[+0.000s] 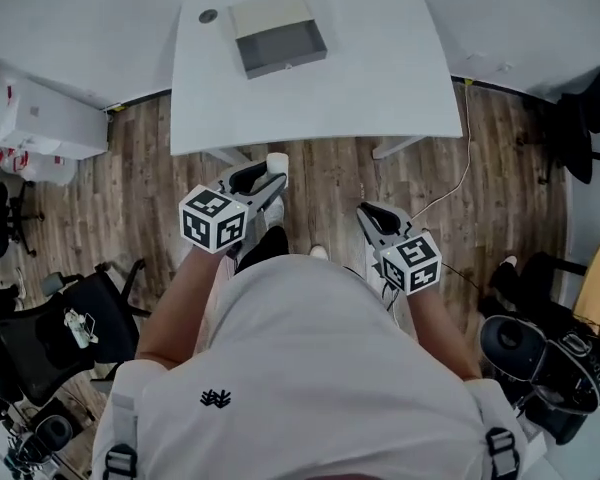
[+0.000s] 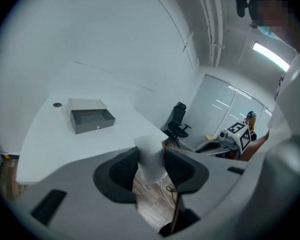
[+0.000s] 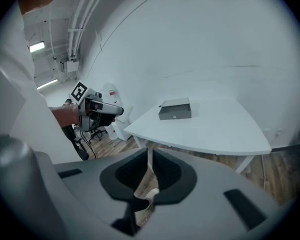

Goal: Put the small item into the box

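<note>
Short of the table (image 1: 380,78), the left gripper (image 1: 263,180) pinches the small item (image 1: 277,163); right gripper (image 1: 372,216) pressed together, empty. Box (image 1: 280,46) open: carry and release apparently remain.

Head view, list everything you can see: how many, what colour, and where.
table: one, white, ahead
box: one, grey, open, far side of table
disc: one, dark, on table left of box
item: one, white, in left claw
chairs: two, black, floor left and right
cartons: count unclear, white, far left
cable: one, pale, floor right of table
left claw: one, grey, shut on item
right claw: one, grey, jaws close together, empty
</note>
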Tool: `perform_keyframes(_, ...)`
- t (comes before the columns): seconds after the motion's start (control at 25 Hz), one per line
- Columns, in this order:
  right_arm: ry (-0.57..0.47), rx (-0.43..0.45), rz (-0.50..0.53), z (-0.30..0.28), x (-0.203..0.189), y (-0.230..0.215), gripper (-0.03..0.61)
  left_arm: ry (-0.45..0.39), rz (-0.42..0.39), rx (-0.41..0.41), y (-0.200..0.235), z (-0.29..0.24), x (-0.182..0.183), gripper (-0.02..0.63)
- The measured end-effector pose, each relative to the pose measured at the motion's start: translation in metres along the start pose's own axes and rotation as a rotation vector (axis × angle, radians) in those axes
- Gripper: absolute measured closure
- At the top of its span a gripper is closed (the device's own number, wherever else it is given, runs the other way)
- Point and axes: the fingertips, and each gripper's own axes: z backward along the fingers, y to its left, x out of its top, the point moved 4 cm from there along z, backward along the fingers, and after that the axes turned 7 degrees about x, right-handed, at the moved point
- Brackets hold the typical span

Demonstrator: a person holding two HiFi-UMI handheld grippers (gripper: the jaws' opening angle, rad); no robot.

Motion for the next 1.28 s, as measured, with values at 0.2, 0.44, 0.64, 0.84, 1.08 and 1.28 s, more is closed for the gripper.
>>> perform_keyframes(0.2,-0.039,-0.096,-0.044,-0.016,0.034,-0.019,0.548,0.016,-0.069,-0.074,0.042,-0.046,0.053,0.443)
perform_keyframes(0.44,-0.081,-0.151,-0.075,-0.039,0.061,-0.035,0.548,0.058,-0.098,-0.068,0.093,-0.099,0.096,0.445)
perform_keyframes(0.64,-0.056,-0.118,-0.034,-0.042,0.073,-0.058,0.548,0.090,-0.110,-0.021,0.119,-0.138,0.124,0.443)
perform_keyframes(0.84,-0.049,-0.067,-0.006,-0.041,0.095,-0.101,0.548,0.158,-0.091,0.069,0.150,-0.179,0.137,0.443)
perform_keyframes(1.08,-0.046,-0.039,-0.017,-0.033,0.107,-0.157,0.548,0.284,-0.078,0.155,0.182,-0.229,0.129,0.443)
perform_keyframes(1.28,-0.039,-0.045,-0.042,-0.019,0.110,-0.187,0.548,0.380,-0.080,0.210,0.204,-0.256,0.114,0.443)
